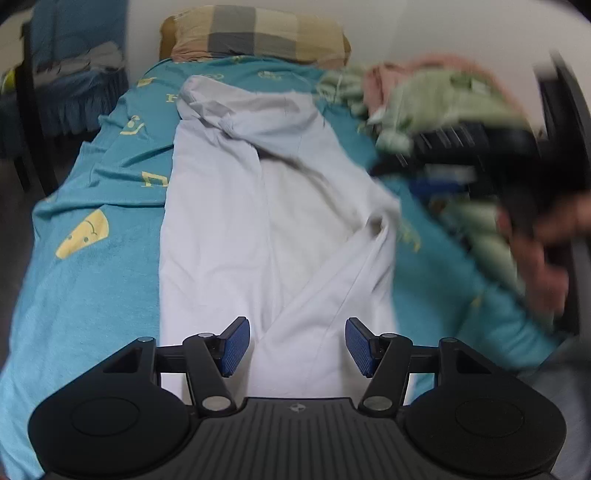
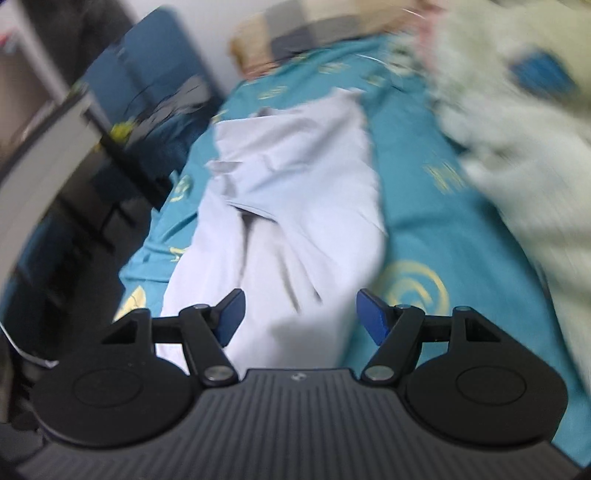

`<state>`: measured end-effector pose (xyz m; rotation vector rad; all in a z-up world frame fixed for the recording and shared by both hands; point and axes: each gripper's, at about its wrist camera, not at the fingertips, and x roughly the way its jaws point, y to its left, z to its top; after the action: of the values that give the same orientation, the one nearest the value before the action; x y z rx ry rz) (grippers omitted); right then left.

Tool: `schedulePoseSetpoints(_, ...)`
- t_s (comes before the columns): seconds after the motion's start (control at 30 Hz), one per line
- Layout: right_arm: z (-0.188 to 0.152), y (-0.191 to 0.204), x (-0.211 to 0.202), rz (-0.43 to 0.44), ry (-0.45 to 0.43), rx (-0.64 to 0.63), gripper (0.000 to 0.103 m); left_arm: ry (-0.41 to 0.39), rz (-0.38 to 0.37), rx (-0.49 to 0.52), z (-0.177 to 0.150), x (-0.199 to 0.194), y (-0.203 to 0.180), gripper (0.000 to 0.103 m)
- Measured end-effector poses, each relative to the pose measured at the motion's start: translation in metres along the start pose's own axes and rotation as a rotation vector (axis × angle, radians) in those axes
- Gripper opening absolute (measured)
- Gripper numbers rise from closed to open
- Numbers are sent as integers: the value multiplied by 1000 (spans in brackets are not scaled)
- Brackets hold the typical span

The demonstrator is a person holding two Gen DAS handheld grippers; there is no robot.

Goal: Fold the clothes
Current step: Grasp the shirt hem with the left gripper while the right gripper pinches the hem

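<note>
A bed with a teal sheet (image 1: pixel 92 266) fills most of both views; the sheet has yellow pictures on it, one like a smiling cheese wedge (image 1: pixel 84 234); the white garment (image 1: pixel 258 206) lies long-ways down the middle of the bed, flat in most places, with a bunched fold near its far end and a crease running down its right side; in the right wrist view the same white garment (image 2: pixel 295 206) lies blurred on the teal sheet (image 2: pixel 461 258), a little to the left of a yellow swirl (image 2: pixel 415 291).

A heap of green and pink clothes (image 1: pixel 436 99) sits on the far right of the bed, beside the white garment but apart from it; a checked pillow (image 1: pixel 258 33) rests at the head of the bed, by the wall; a blue chair cover (image 1: pixel 74 55) stands off to the left of the bed.

The right gripper shows as a dark blur (image 1: pixel 491 155) at the right edge of the left wrist view, with a hand (image 1: pixel 543 251) on it.

The left gripper (image 1: pixel 297 346) hangs over the near end of the white garment; its blue pads (image 1: pixel 236 345) are spread wide with nothing between them; the right gripper (image 2: pixel 300 316) is spread wide too, holding nothing, above the near part of the garment.
</note>
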<state>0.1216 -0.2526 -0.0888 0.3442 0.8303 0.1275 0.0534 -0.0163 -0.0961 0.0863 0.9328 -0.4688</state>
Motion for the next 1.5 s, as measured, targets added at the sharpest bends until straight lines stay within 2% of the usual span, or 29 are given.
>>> schedulePoseSetpoints(0.07, 12, 10, 23, -10, 11, -52, 68, 31, 44, 43, -4, 12, -4, 60)
schedulePoseSetpoints(0.1, 18, 13, 35, -17, 22, -70, 63, 43, 54, 52, -6, 16, -5, 59)
schedulePoseSetpoints(0.2, 29, 15, 72, -45, 54, -109, 61, 54, 21, 43, -9, 20, -3, 48)
schedulePoseSetpoints(0.3, 32, 7, 100, -66, 82, -105, 44, 52, 4, 45, -10, 20, -2, 34)
schedulePoseSetpoints(0.37, 32, 0, 115, -78, 99, -91, 38, 51, 0, 51, -10, 18, -3, 18)
schedulePoseSetpoints(0.47, 31, 1, 125, -72, 88, -113, 30, 30, -2, 66, -9, 11, -7, 5)
schedulePoseSetpoints(0.53, 32, 1, 124, -67, 71, -99, 16, 19, -24, 42, -9, 2, -5, 2)
schedulePoseSetpoints(0.63, 36, 0, 115, -42, 46, -50, 9, 23, -95, -29, -15, -11, -1, 1)
schedulePoseSetpoints(0.9, 58, 8, 76, -79, -87, -55, 8, 54, -310, -240, -37, -44, 7, 1)
schedulePoseSetpoints(1.03, 66, 26, 74, -77, -105, -94, 8, 93, -357, -262, -48, -40, 5, 0)
schedulePoseSetpoints(1.1, 71, 40, 76, -76, -110, -123, 8, 110, -363, -264, -52, -37, 2, 0)
schedulePoseSetpoints(1.23, 78, 72, 103, -100, -85, -208, 8, 150, -306, -253, -59, -27, 0, 1)
schedulePoseSetpoints(1.33, 73, 74, 130, -106, -24, -173, 8, 158, -261, -255, -60, -22, 3, 2)
schedulePoseSetpoints(1.4, 67, 68, 133, -101, -10, -143, 8, 143, -245, -255, -59, -22, 5, 4)
schedulePoseSetpoints(1.43, 64, 64, 128, -104, -9, -139, 8, 134, -245, -260, -57, -22, 7, 7)
schedulePoseSetpoints(1.5, 60, 55, 110, -114, -17, -122, 9, 116, -244, -270, -54, -22, 11, 20)
